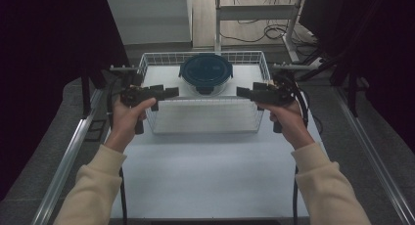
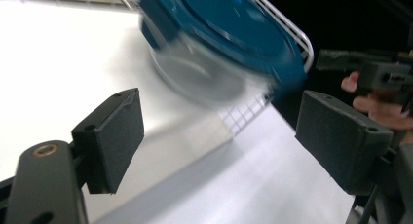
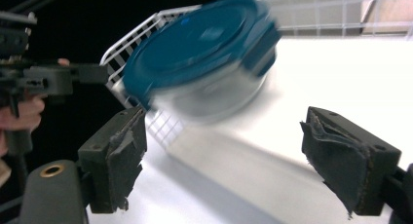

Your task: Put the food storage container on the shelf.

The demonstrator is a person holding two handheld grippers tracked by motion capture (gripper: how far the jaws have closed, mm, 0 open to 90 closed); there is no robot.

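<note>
While I look down from the high view, I see my left hand-held gripper [image 1: 172, 92] and my right hand-held gripper [image 1: 241, 92] held level on either side of a white wire basket [image 1: 156, 118], their tips pointing inward toward each other and over the basket's side rims. Neither one holds anything from here. The round container [image 1: 206, 75] with its dark blue lid sits inside the basket, at the back and in the middle, on the basket's white floor and apart from both grippers. The basket stands on the white surface [image 1: 210, 176], and my cream sleeves come in from below. In the left gripper view, the left hand-held gripper [image 2: 219, 131] has its jaws spread wide with nothing between the pads; the container [image 2: 214, 48] lies ahead of them, blurred, its blue lid above a clear body. The other gripper [image 2: 370, 70] shows at the right edge, held in a hand. In the right gripper view, the right hand-held gripper [image 3: 224, 156] also stands open and empty, its pad facings frayed. The container [image 3: 204, 58] is ahead, blurred, tilted in the picture, close to the basket's wire wall [image 3: 122, 58]. The left one [image 3: 53, 78] shows at the far left.
</note>
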